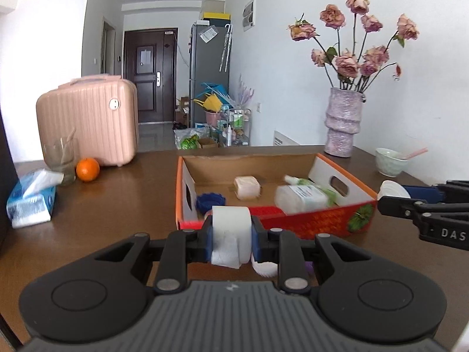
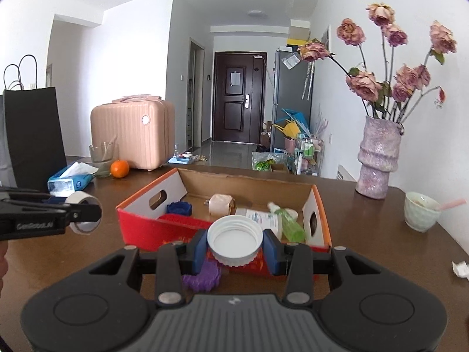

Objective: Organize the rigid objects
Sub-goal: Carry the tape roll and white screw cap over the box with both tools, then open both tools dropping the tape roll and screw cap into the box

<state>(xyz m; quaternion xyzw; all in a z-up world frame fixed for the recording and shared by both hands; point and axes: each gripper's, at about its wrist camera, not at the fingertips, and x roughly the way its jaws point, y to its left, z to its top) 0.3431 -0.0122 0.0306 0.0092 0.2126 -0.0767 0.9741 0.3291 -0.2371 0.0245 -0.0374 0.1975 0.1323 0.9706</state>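
My left gripper (image 1: 231,236) is shut on a white tape roll (image 1: 231,228), held above the table just before the near wall of the red cardboard box (image 1: 310,220). The roll also shows in the right wrist view (image 2: 83,217). My right gripper (image 2: 235,245) is shut on a white jar lid (image 2: 235,239), held over the box's near wall (image 2: 146,231). The lid also shows in the left wrist view (image 1: 392,189). In the box lie a blue cap (image 1: 209,201), a pale pink block (image 1: 247,187), a white bottle (image 1: 302,198) and a green spray bottle (image 2: 288,224). A purple gear-shaped piece (image 2: 202,277) lies on the table under my right gripper.
A pink case (image 1: 88,123), a glass (image 1: 60,158), an orange (image 1: 87,169) and a tissue pack (image 1: 30,199) stand at the left. A vase of dried roses (image 1: 343,123) and a bowl (image 1: 390,161) stand at the right. A black bag (image 2: 32,135) is at far left.
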